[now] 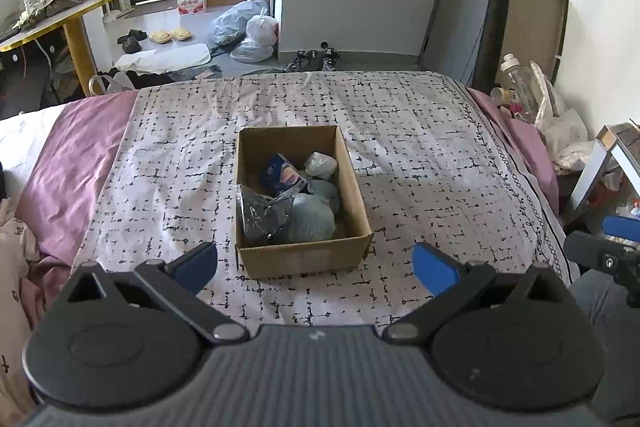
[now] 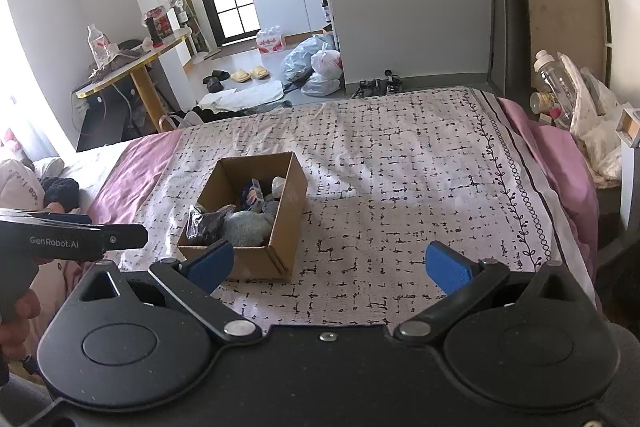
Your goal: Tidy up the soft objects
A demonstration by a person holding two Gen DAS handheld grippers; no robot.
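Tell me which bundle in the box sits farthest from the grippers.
The small pale grey bundle in the far right corner of the box. The larger grey-blue bundle and the dark bagged one lie against the near wall.

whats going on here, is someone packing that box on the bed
A person holds a two-finger gripper in each hand over a bed with a checked cover. The left gripper and right gripper are both open and hold nothing. A cardboard box sits on the cover, already holding several soft bundles: a grey-blue one, a dark one in clear plastic and a blue packet. Nothing is being touched now.
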